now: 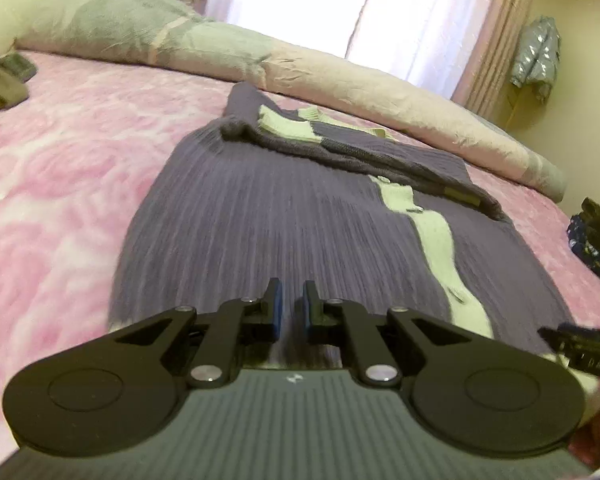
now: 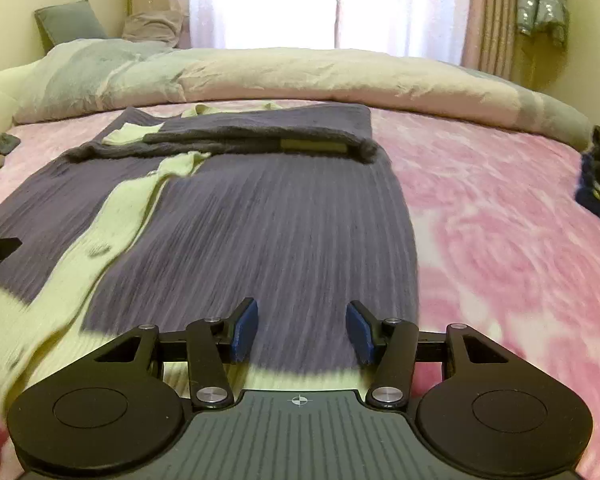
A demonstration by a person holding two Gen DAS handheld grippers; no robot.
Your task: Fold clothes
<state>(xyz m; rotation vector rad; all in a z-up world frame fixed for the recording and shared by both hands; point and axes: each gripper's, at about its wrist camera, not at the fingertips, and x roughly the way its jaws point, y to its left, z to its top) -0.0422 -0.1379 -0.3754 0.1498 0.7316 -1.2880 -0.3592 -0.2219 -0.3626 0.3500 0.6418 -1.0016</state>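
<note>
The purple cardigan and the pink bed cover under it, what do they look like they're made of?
The purple cardigan looks like a ribbed knit, probably wool or acrylic: fine lengthwise ridges, matte and slightly fuzzy at the folded sleeves, with a cream knitted button band. The pink bed cover looks like plush fleece or velvet: a soft sheen and embossed swirls, though blur leaves that open.
</note>
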